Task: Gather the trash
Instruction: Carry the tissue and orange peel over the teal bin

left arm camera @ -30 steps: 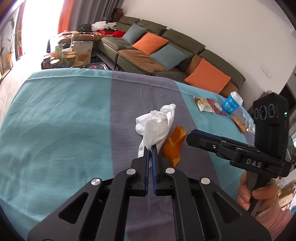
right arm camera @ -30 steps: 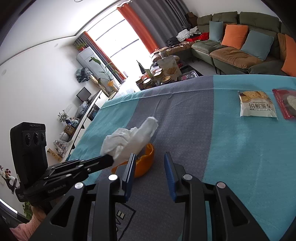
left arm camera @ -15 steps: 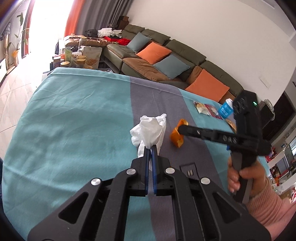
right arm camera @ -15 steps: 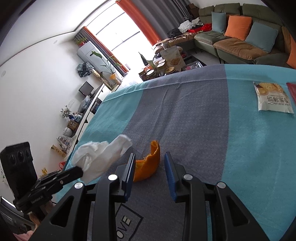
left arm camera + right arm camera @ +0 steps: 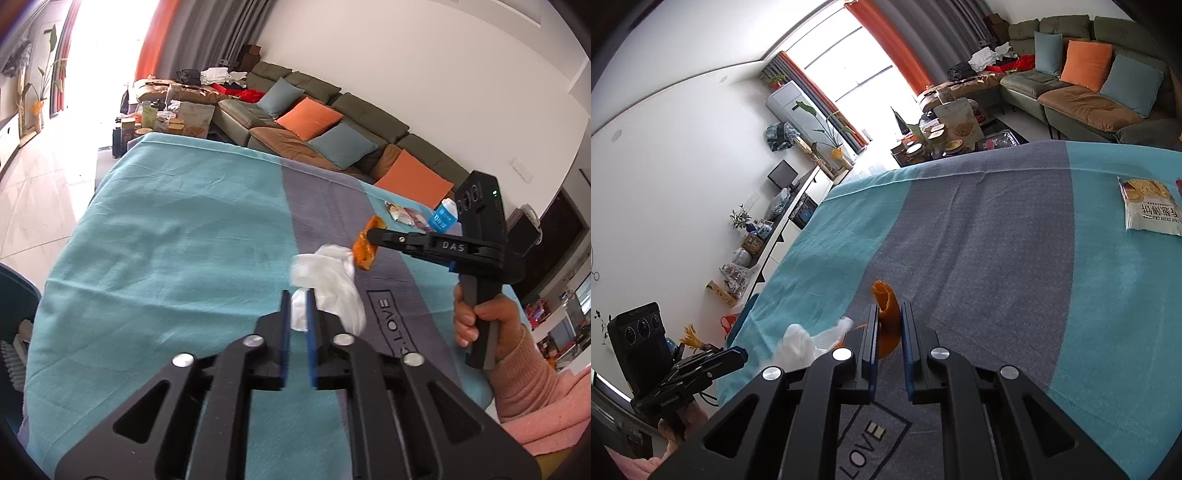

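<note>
My left gripper [image 5: 298, 295] is shut on a crumpled white tissue [image 5: 328, 284] and holds it above the teal and grey cloth [image 5: 166, 240]. My right gripper [image 5: 889, 314] is shut on a piece of orange peel [image 5: 888, 321], lifted off the cloth. The peel also shows in the left wrist view [image 5: 365, 243], pinched at the tip of the right gripper [image 5: 373, 236]. The tissue shows in the right wrist view [image 5: 809, 341], beside the left gripper [image 5: 716, 363].
A cracker packet [image 5: 1150, 208], another snack packet [image 5: 413, 216] and a blue-labelled bottle [image 5: 445, 216] lie at the far right of the cloth. A dark bin edge [image 5: 14, 295] is at the left below the table. A sofa [image 5: 332, 122] stands behind.
My right gripper closed on the orange peel and lifted it. My left gripper has risen and pulled back with the tissue, its jaws slightly wider on the wad.
</note>
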The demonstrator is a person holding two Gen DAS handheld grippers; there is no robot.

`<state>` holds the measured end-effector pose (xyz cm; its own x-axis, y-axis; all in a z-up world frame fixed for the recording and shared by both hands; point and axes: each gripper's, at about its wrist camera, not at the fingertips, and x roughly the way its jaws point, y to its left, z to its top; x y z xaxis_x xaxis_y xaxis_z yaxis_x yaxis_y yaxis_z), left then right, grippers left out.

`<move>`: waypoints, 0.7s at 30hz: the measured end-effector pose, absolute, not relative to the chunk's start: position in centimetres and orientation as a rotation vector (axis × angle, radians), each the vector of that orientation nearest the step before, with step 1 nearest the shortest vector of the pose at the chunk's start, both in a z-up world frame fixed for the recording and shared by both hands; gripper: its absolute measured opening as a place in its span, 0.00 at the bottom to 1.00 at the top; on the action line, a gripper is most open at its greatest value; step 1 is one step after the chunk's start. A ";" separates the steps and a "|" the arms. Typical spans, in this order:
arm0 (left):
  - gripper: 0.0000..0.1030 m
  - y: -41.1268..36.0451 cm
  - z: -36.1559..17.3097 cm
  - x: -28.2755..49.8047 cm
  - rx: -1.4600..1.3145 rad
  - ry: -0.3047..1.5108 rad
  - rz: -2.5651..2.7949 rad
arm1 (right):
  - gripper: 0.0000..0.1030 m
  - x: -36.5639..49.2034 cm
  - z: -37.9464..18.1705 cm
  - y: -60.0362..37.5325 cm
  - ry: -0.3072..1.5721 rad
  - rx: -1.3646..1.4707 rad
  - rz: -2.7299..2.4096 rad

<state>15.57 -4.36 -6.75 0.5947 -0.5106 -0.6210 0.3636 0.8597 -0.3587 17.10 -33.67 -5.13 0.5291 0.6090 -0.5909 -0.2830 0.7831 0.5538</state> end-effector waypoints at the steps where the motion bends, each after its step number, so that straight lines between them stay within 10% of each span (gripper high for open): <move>1: 0.19 -4.4 -6.7 15.7 -0.198 0.783 -0.507 | 0.10 17.0 -5.1 -33.6 0.858 0.423 0.552; 5: 0.39 -5.4 -6.6 15.8 -0.176 0.783 -0.513 | 0.10 16.8 -4.9 -33.8 0.851 0.431 0.550; 15: 0.47 -10.1 -6.5 16.0 -0.016 0.763 -0.538 | 0.10 15.9 -4.9 -33.5 0.850 0.436 0.566; 18: 0.38 -11.6 -7.4 16.6 0.058 0.792 -0.507 | 0.10 15.7 -4.9 -33.2 0.854 0.433 0.577; 21: 0.08 -11.8 -8.6 17.5 0.053 0.855 -0.498 | 0.10 15.6 -4.8 -32.8 0.851 0.422 0.582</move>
